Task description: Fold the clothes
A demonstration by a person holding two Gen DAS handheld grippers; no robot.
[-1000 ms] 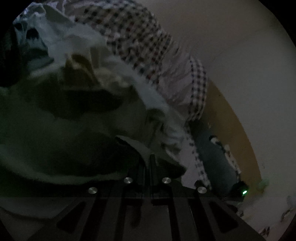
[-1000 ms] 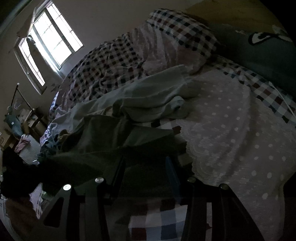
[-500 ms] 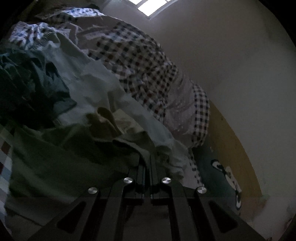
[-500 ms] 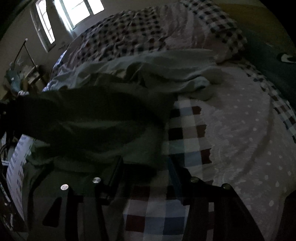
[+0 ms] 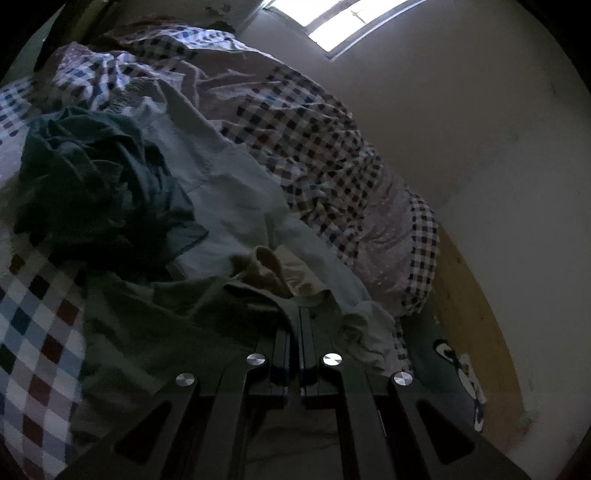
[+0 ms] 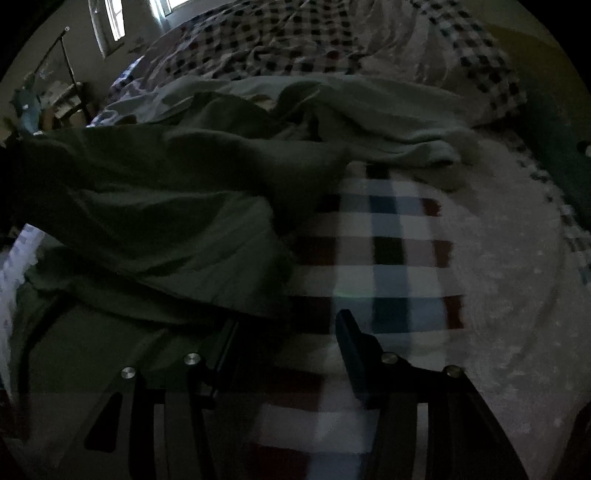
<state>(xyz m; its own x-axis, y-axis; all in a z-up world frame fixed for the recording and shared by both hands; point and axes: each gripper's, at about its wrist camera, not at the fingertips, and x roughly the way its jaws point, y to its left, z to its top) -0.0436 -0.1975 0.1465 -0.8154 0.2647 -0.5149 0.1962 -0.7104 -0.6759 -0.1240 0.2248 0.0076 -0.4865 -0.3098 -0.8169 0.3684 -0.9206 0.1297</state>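
A dark green garment (image 5: 155,332) lies spread over the checked bed sheet. My left gripper (image 5: 296,314) is shut on a fold of its edge, the two fingers pressed together on the cloth. In the right wrist view the same green garment (image 6: 166,206) drapes across the left half. My right gripper (image 6: 288,325) hovers low over its hem with jaws apart. The hem reaches the left finger (image 6: 227,343) and nothing is pinched. A pale mint garment (image 5: 236,192) lies behind, with a small yellowish piece (image 5: 269,266) on it.
A crumpled dark teal garment (image 5: 99,184) sits at the left. A bunched checked quilt (image 5: 306,136) runs along the wall under a window (image 5: 351,22). A teal pillow (image 5: 443,365) and yellow headboard (image 5: 476,325) are at the right. Bare checked sheet (image 6: 388,251) lies ahead of my right gripper.
My left gripper has drawn back and up with the green cloth, so more of the bed and the window show. My right gripper has rolled and sunk closer to the sheet and hem.
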